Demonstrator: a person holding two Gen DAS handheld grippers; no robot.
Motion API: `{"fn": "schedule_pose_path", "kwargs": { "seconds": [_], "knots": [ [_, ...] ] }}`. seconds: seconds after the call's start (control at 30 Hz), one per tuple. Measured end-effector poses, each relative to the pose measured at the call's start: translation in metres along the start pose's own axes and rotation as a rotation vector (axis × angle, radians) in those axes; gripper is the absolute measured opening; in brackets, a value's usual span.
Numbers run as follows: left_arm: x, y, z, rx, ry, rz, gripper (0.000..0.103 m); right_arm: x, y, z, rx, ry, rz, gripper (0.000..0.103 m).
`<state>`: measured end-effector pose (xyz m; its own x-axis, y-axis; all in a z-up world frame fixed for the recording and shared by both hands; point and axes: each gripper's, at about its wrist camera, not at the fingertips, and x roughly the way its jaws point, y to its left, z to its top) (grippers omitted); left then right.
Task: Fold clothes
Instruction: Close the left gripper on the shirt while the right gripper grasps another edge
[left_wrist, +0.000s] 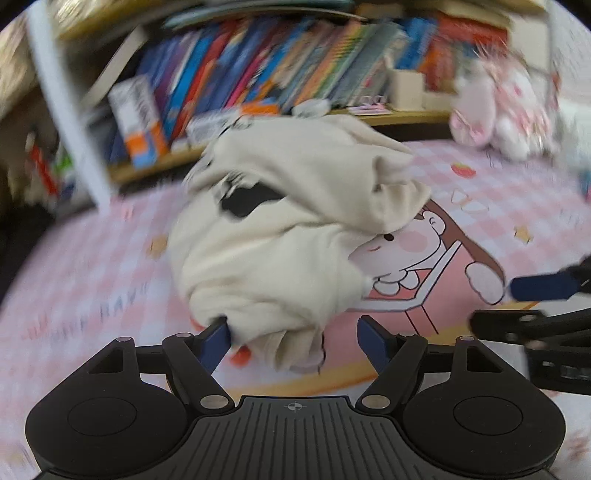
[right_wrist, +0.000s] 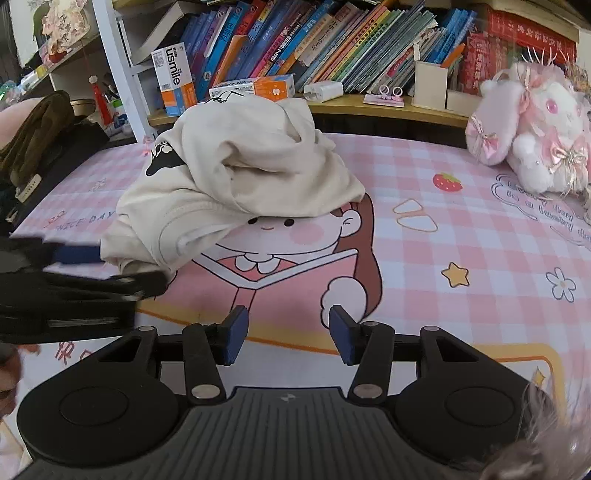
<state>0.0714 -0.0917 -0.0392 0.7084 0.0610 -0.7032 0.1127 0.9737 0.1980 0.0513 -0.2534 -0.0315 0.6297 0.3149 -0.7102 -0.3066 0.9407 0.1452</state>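
A cream garment (left_wrist: 280, 229) (right_wrist: 240, 166) with a black print lies crumpled in a heap on the pink checked mat (left_wrist: 480, 192) (right_wrist: 461, 229). My left gripper (left_wrist: 295, 339) stands open around the heap's near corner. Its left pad touches the cloth and its right pad is clear of it. In the right wrist view the left gripper (right_wrist: 77, 266) reaches in from the left edge, one blue pad against the garment's low left fold. My right gripper (right_wrist: 288, 332) is open over the mat's cartoon picture, short of the garment, with nothing between its fingers. It also shows at the right edge of the left wrist view as the right gripper (left_wrist: 524, 302).
A shelf of books (right_wrist: 314, 48) runs along the back, with small boxes (right_wrist: 177, 81) and a white holder (right_wrist: 430, 88) on its ledge. A pink plush toy (right_wrist: 528, 125) sits at the back right. Dark cloth and bags (right_wrist: 37, 147) lie at the left.
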Motion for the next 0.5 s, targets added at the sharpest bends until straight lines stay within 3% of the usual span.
{"fn": "schedule_pose_path", "kwargs": {
  "seconds": [0.07, 0.23, 0.5],
  "knots": [
    [0.005, -0.010, 0.004, 0.060, -0.019, 0.039, 0.076, -0.003, -0.004, -0.001, -0.005, -0.008, 0.005, 0.048],
    [0.007, -0.014, 0.008, 0.090, -0.043, 0.093, 0.076, -0.012, -0.007, -0.003, -0.047, -0.034, 0.008, 0.053],
    [-0.007, -0.025, 0.006, 0.180, -0.090, 0.140, 0.077, -0.016, -0.006, -0.006, -0.076, -0.039, -0.001, 0.057]
  ]
}}
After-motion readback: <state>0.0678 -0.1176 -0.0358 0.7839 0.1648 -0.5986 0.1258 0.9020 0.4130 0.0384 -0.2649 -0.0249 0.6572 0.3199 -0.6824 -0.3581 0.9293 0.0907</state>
